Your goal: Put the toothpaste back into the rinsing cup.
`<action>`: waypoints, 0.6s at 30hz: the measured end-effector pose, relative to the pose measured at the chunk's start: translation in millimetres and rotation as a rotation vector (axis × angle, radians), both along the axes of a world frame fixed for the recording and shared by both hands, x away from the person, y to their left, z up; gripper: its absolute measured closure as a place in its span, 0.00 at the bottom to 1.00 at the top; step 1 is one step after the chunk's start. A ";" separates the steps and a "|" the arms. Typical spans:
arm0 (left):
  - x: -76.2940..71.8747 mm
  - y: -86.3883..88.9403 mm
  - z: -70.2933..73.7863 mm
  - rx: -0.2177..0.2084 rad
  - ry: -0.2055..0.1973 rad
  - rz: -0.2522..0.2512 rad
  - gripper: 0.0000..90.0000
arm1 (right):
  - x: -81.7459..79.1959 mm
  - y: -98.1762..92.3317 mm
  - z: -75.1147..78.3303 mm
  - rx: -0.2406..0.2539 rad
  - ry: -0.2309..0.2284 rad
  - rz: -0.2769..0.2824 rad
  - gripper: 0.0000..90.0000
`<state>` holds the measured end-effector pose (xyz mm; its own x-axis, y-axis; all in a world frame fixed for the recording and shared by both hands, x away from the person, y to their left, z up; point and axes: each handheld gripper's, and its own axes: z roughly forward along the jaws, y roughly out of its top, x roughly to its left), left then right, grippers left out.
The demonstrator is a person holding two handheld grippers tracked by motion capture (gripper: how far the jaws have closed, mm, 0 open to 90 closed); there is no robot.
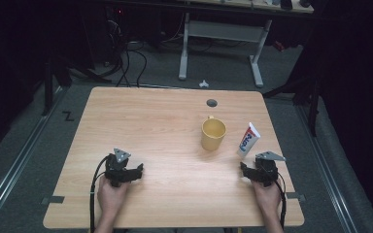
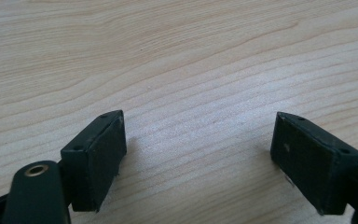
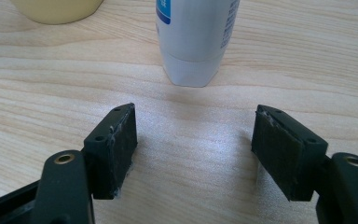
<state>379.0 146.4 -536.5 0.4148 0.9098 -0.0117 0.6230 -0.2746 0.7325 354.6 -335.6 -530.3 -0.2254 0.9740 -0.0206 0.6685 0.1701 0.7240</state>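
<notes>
The right claw [image 1: 250, 171] is resting low on the desk [image 1: 165, 141] at its near right, a hand [image 1: 268, 194] gripping it from behind. Its jaws are standing wide apart with nothing between them, only bare wood showing in the gap in the right gripper view [image 3: 193, 144]. Just beyond it, a white toothpaste tube [image 1: 248, 140] with blue and red print is standing upright on its cap, leaning slightly to the right. In the right gripper view the tube's cap end [image 3: 193, 42] is sitting just past the open jaws, roughly in line with the gap and apart from both pads.

A yellow mug [image 1: 213, 134] is standing upright just to the left of the tube, near it but not touching, with its handle pointing to the far side. The mug's base [image 3: 56, 10] is showing at the top left of the right gripper view.

The left claw [image 1: 135, 174] is lying on the near left of the desk, well apart from the mug and tube, held by the other hand [image 1: 110, 193]. Its jaws are also spread apart and gripping nothing, with plain wood grain between them in the left gripper view [image 2: 198, 140].
</notes>
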 end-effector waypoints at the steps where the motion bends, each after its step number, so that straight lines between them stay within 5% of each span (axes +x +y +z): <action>1: 0.0 0.0 0.0 0.000 0.000 0.000 0.21 | 0.0 0.0 0.0 0.000 0.000 0.000 0.35; 18: 0.0 0.0 0.0 0.000 0.000 0.000 0.21 | -0.2 0.4 0.0 0.002 0.000 0.006 0.35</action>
